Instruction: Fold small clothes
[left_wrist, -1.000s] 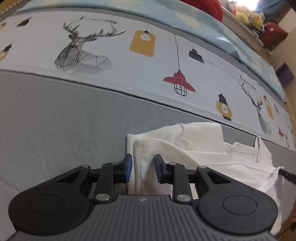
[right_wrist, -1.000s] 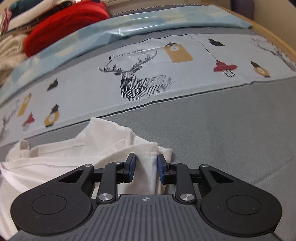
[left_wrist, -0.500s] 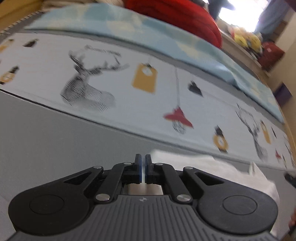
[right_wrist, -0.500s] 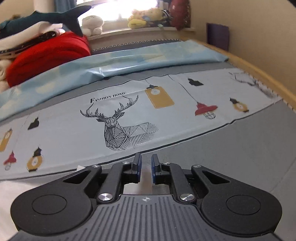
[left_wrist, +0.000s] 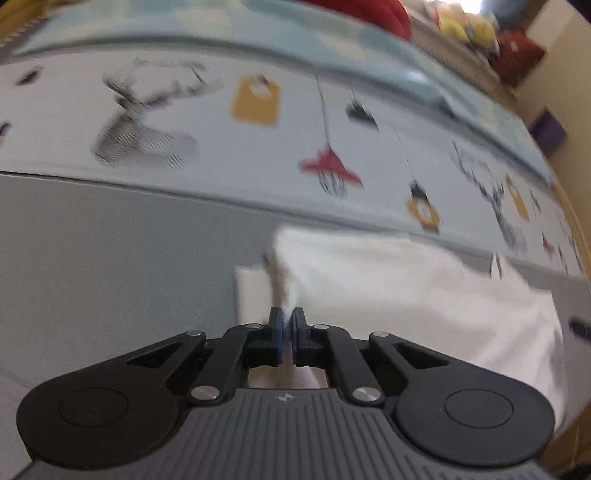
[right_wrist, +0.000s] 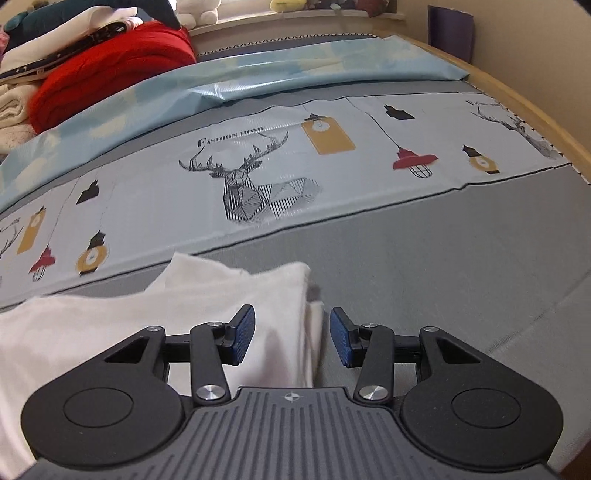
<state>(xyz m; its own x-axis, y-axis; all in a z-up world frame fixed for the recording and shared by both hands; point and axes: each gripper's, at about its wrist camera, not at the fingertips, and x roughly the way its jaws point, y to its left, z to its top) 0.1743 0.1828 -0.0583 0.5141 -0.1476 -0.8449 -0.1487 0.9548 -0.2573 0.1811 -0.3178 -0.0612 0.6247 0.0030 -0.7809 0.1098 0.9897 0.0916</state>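
Note:
A small white garment (left_wrist: 388, 280) lies folded over on the grey bed cover. In the left wrist view my left gripper (left_wrist: 287, 325) is shut on a pinch of its left edge; the view is blurred. In the right wrist view the same garment (right_wrist: 207, 295) lies ahead and to the left, and its folded right edge runs between the blue pads of my right gripper (right_wrist: 291, 334), which is open and holds nothing.
A pale printed runner with deer and lamps (right_wrist: 258, 184) crosses the bed beyond the garment. A light blue sheet (right_wrist: 277, 74), a red blanket (right_wrist: 107, 70) and stacked laundry lie farther back. A wooden bed rim (right_wrist: 535, 118) curves on the right.
Both grippers shut on the garment's edges and lifted it. Now the right gripper has opened and its side lies folded on the bed; the left stays shut and is moving.

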